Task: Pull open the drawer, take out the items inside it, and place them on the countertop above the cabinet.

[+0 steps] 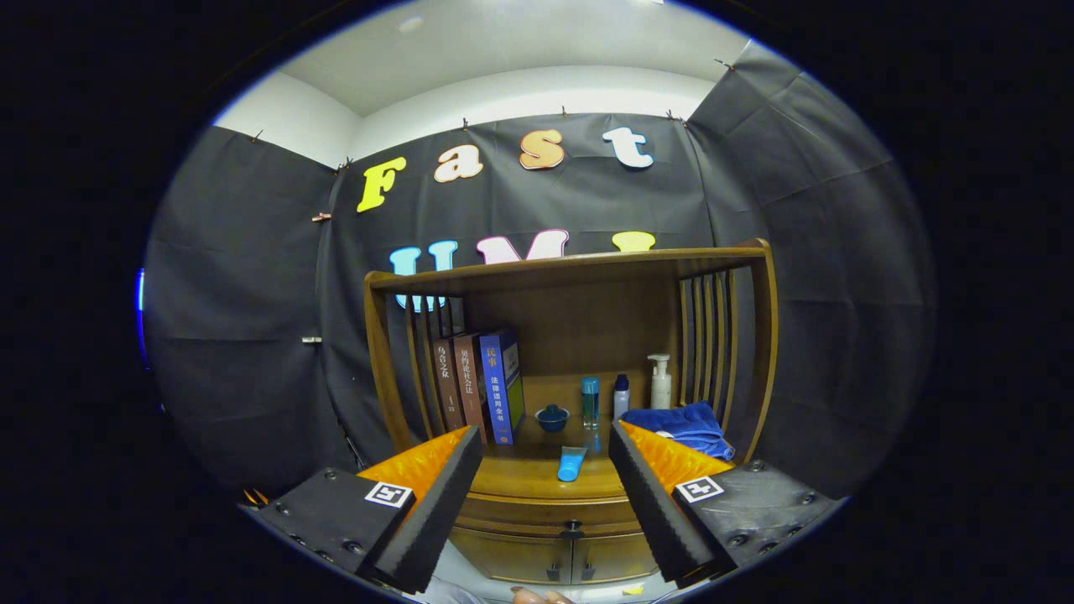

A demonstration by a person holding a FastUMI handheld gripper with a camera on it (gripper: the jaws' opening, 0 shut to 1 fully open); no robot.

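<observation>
1. Far left of the cabinet (570, 277): a row of books (478, 386) stands upright against the slatted left side, three spines in view, the blue one nearest the middle.
2. Moving right along the countertop (529, 474): a small blue lidded cup (552, 417) sits near the back, just right of the books.
3. In front of that cup, nearer the front edge, a light blue tube (571, 463) lies flat on the wood.
4. Next, a clear blue bottle (591, 401) stands upright, with a small white bottle (621, 396) just beside it and a white pump bottle (660, 382) a little further right.
5. At the right end, a blue cloth (684, 424) lies bunched near the right slats.
6. Below the countertop, the drawer (554, 512) is closed, its dark knob (572, 529) in the middle of the front; two small doors sit under it.
7. The gripper (545, 449) hangs back from the cabinet, fingers spread wide apart and holding nothing, the drawer front showing between them.
</observation>
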